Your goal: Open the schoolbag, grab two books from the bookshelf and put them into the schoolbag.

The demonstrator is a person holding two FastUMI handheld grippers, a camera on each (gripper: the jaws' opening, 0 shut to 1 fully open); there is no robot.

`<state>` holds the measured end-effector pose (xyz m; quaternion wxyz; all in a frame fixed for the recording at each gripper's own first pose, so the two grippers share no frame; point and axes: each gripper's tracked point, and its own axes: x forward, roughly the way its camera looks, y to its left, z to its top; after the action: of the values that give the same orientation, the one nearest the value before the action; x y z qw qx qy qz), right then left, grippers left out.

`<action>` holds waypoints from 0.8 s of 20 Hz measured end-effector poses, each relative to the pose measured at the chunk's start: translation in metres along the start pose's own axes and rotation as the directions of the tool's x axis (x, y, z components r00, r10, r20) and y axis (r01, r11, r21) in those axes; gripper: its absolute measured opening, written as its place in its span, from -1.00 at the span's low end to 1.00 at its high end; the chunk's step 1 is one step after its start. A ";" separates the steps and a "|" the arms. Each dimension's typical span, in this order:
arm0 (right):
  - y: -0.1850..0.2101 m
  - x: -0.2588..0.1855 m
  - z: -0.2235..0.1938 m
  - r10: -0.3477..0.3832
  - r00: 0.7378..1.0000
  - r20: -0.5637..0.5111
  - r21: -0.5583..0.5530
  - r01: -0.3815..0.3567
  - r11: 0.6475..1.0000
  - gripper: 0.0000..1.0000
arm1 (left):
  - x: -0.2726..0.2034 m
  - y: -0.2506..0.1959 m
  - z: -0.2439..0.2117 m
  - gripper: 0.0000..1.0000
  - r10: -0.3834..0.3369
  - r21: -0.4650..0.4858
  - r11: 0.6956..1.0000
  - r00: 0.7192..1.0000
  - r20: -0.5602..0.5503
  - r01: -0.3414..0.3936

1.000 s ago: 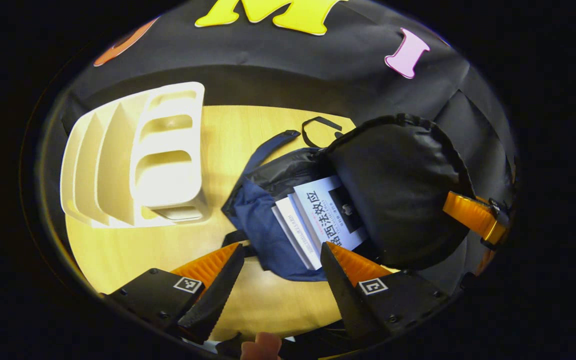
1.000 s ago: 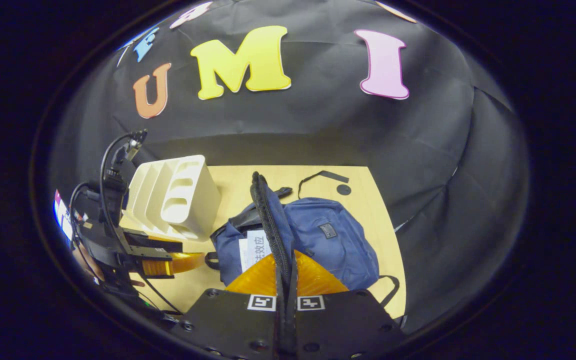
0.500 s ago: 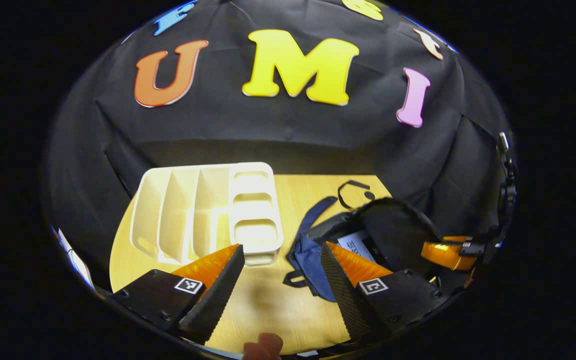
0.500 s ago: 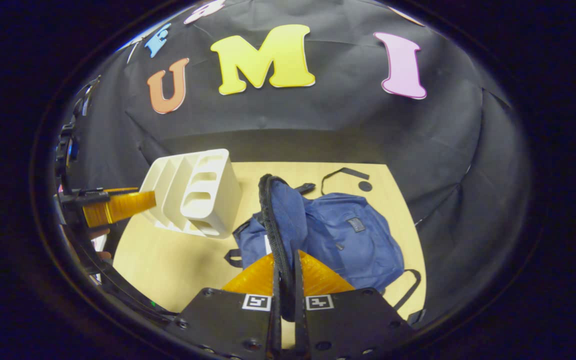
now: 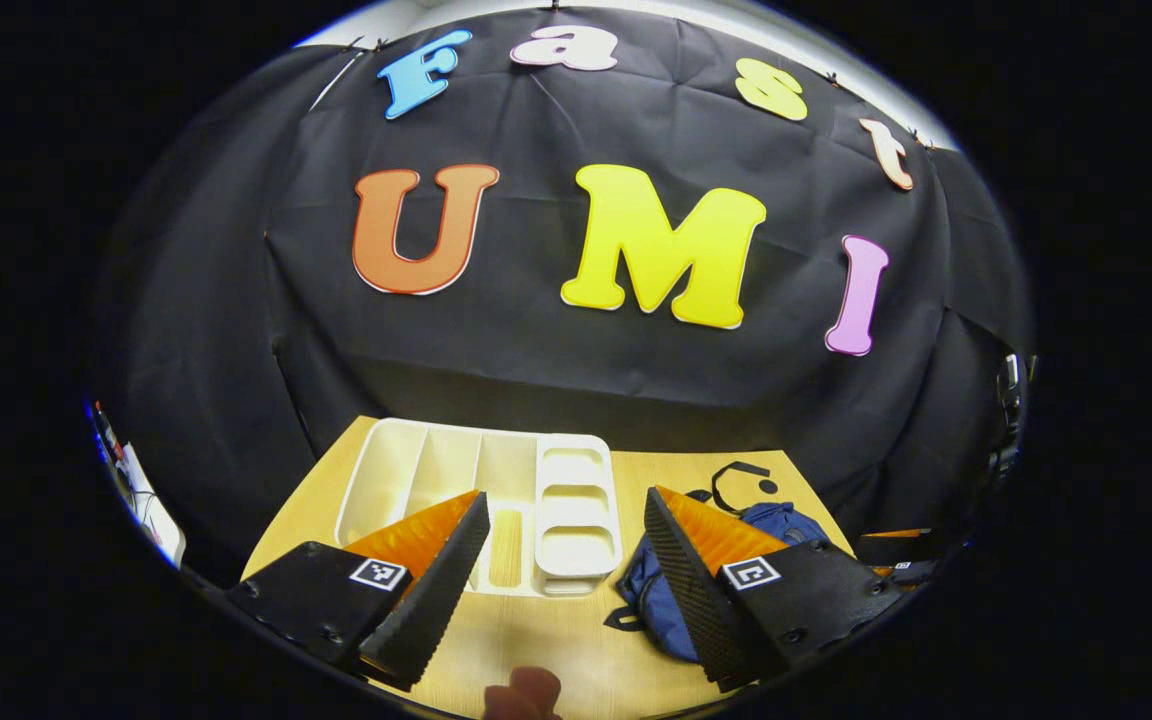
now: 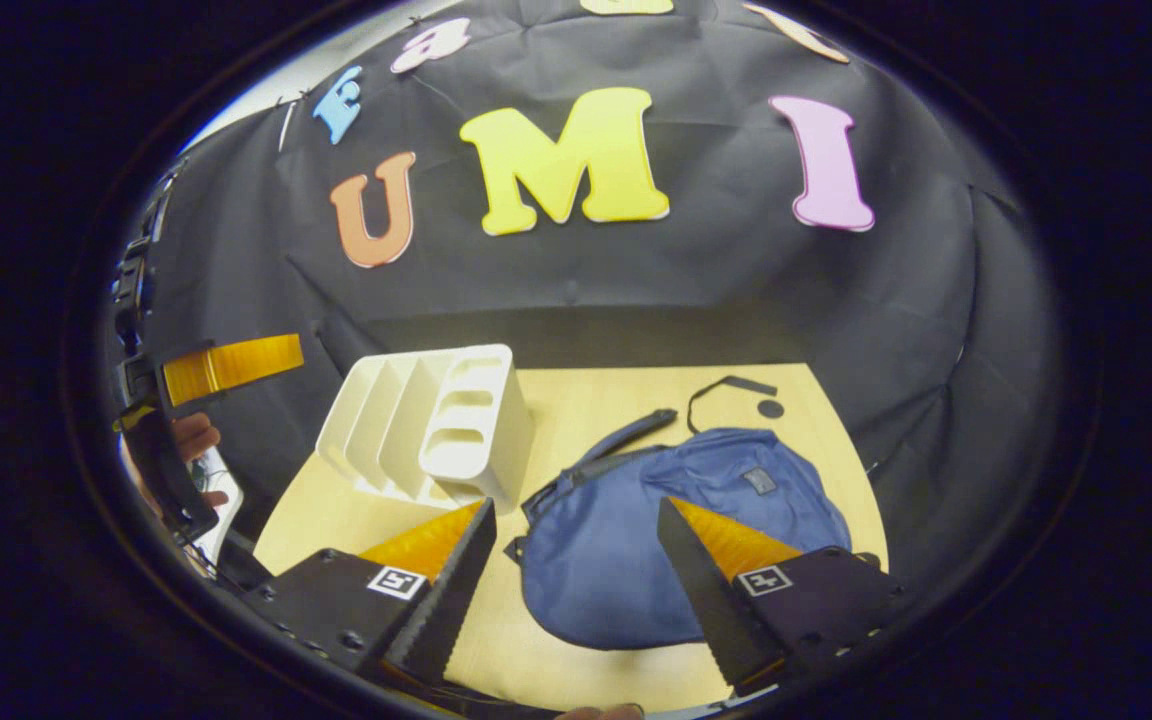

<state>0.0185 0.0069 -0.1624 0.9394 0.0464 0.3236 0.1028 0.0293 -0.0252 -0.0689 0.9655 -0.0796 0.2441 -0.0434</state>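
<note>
Here we record both grippers with jaws spread wide and nothing between the fingers. In the left gripper view, our left gripper (image 5: 564, 580) hangs above the near edge of the light wooden worktop (image 5: 556, 640), pitched up enough that the booth's black wall takes the upper half of the view. Past its fingers stands the white bookshelf (image 5: 496, 505), its slots bare of books as far as we can see, and to the right of it lies the blue schoolbag (image 5: 781, 522), partly hidden behind the right-hand finger. A fingertip of the holding hand (image 5: 524, 692) shows at the bottom edge. In the right gripper view, our right gripper (image 6: 576, 590) is held over the schoolbag (image 6: 676, 540), which lies flat on the worktop (image 6: 596, 410) with its flap down; we cannot see any book from here. The bookshelf (image 6: 436, 425) sits just left of the bag, close to it but apart. At the far left of this view we see the left gripper (image 6: 231, 365) raised well clear of the worktop.
</note>
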 end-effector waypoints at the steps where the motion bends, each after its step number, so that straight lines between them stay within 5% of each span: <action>1: 0.002 -0.004 0.014 -0.010 0.999 0.048 0.001 0.010 1.000 0.93 | -0.001 0.005 0.014 0.96 0.012 0.013 1.000 0.999 0.040 -0.013; 6: 0.006 -0.035 0.095 -0.077 0.945 0.319 0.022 0.074 0.997 1.00 | -0.022 0.000 0.088 0.96 0.023 0.075 0.996 0.969 0.246 -0.042; 10: 0.018 -0.099 0.176 -0.139 0.767 0.626 -0.008 0.185 0.983 0.89 | -0.048 -0.016 0.130 0.95 -0.001 0.092 0.995 0.933 0.361 -0.034; 11: 0.022 -0.107 0.181 -0.145 0.745 0.651 -0.009 0.199 0.980 0.86 | -0.053 -0.018 0.134 1.00 -0.001 0.096 0.995 0.926 0.377 -0.038; 16: 0.025 -0.121 0.183 -0.175 0.711 0.682 0.035 0.207 0.978 0.93 | -0.068 -0.016 0.126 0.95 0.026 0.064 0.997 0.925 0.378 -0.054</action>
<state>0.0344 0.0009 0.0572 0.9987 0.0266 -0.0423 -0.0117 0.0295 -0.0163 0.0749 0.9973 -0.0463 0.0538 -0.0166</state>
